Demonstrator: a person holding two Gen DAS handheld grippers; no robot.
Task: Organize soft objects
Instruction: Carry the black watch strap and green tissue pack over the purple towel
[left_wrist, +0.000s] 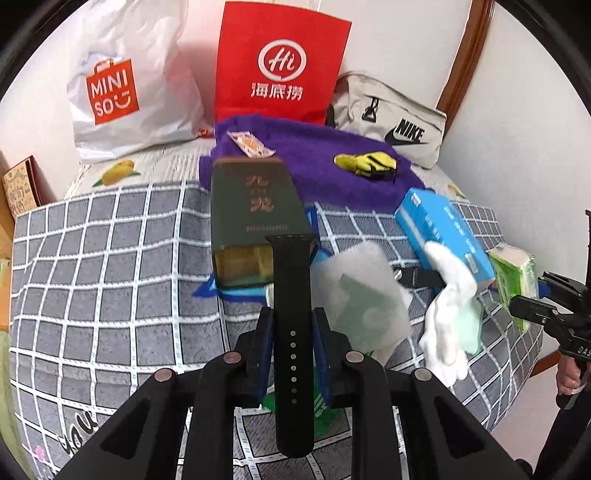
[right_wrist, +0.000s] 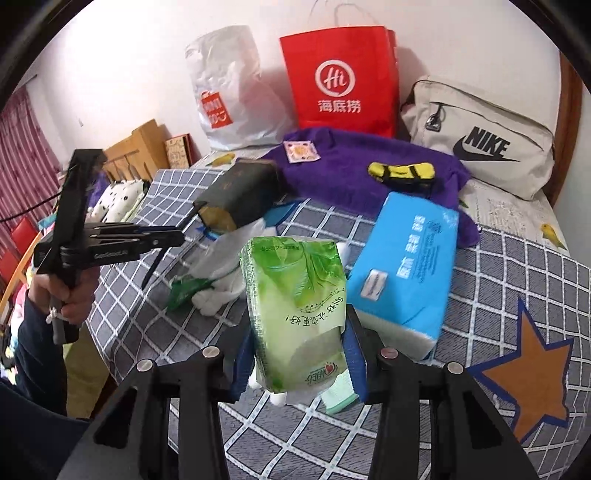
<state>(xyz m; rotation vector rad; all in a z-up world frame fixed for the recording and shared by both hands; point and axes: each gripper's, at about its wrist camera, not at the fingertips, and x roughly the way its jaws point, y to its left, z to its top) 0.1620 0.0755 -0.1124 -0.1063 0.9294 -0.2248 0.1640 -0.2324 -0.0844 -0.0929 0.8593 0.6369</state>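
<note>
Both hands are loaded and clear of the bed (left_wrist: 92, 258), which carries the clutter on a grey checked blanket. Left hand-held gripper (left_wrist: 293, 332): jaws nearly closed, clamped flat on a black watch strap (left_wrist: 291, 302) across its width near the punched holes, so the strap stands out stiffly ahead of the fingers and hangs back below them. A narrow, limp thing like this probably needs that tight, mid-length pinch to keep from sliding out. Right hand-held gripper (right_wrist: 299, 354): jaws partly open, blue pads pressing the sides of a green tissue pack (right_wrist: 295, 302) low on its body; the pack sits upright between them, its wrapper dented slightly, a grip wide enough, I judge, not to crush it. A pale green-and-white item shows just below the pack; I cannot tell whether it is caught in the grip. Left on the blanket: a white glove (left_wrist: 447, 317) touching a blue tissue pack (right_wrist: 402, 269), a dark green box (left_wrist: 255, 206) lying open-end forward, a crumpled translucent bag (left_wrist: 362, 295). Behind them a purple towel (right_wrist: 351, 177) carries a yellow glove (right_wrist: 402, 171) and a small sachet (right_wrist: 301, 152). Against the wall stand a white plastic bag (left_wrist: 125, 85), a red paper bag (right_wrist: 343, 77) and a beige Nike bag (right_wrist: 484, 144), likely receptacles for the sorting. Holding one item per hand suggests a carry toward those bags; which one, the frames do not say.
</note>
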